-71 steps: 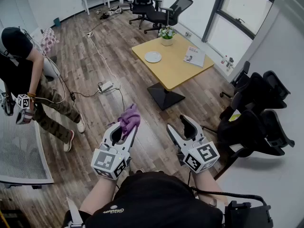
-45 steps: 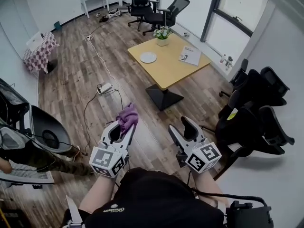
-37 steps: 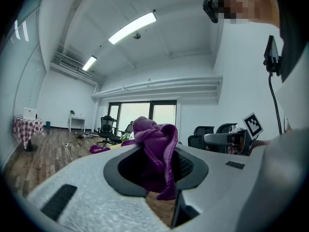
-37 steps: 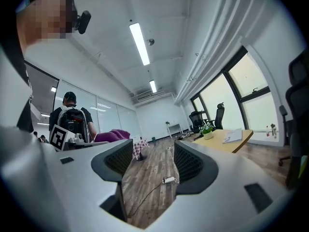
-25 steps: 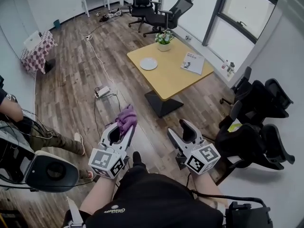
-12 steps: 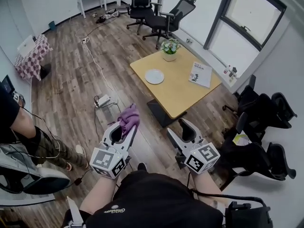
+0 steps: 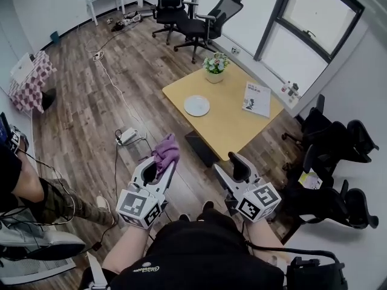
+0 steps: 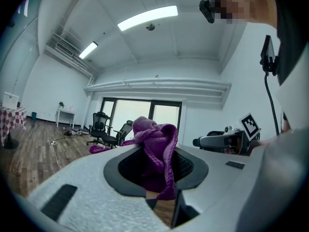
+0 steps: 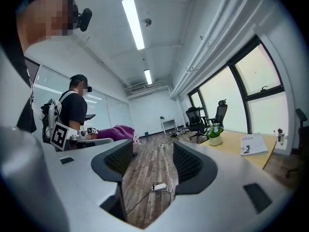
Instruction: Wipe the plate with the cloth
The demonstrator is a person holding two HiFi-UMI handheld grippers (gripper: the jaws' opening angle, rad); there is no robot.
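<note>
Cloth [image 7: 165, 151] clamped in left tongs [image 7: 161, 164], right tongs [image 7: 231, 165] agape, empty; plate [image 7: 196, 106] far ahead on table [image 7: 228, 122]

Head view: bright, even daylight from windows [image 7: 317, 14] at 1 o'clock; shadows soft. Fisheye bends straight lines toward the edges.
Left gripper view: ceiling strip light [image 8: 147, 17] at 12 o'clock blown white; black vignette in corners; near foreground soft.
Right gripper view: strip glare at 11 o'clock, same vignette, pale window light at 3 o'clock.
</note>
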